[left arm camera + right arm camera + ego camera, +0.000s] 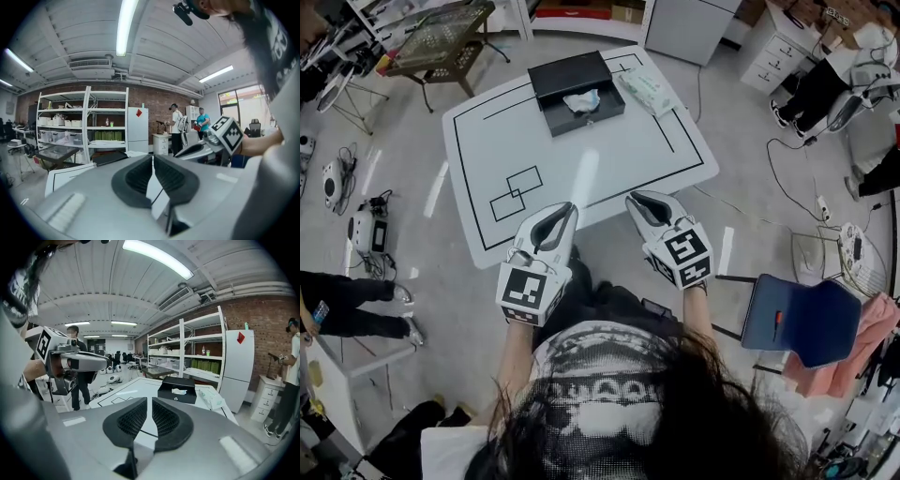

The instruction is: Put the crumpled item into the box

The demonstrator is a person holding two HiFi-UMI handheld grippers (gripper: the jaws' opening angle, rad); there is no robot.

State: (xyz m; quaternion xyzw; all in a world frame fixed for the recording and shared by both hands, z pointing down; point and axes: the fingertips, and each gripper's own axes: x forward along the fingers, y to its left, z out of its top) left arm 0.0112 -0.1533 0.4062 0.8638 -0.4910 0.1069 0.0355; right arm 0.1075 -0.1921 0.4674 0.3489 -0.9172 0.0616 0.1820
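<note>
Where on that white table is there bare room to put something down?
Most of the table is bare: the whole middle between the box and the near edge, and the left side around the taped rectangles. The far edge is crowded, with the box holding the crumpled item and a packet beside it.

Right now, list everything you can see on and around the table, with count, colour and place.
Table: one, white with black lines, in front of the person.
Box: one, black, open, at the table's far edge.
Crumpled item: one, white, inside the box.
Packet: one, pale green, on the table right of the box.
Chair: one, blue, on the floor at right.
Left gripper: one, grey-white, near table edge, jaws together, empty.
Right gripper: one, likewise.
</note>
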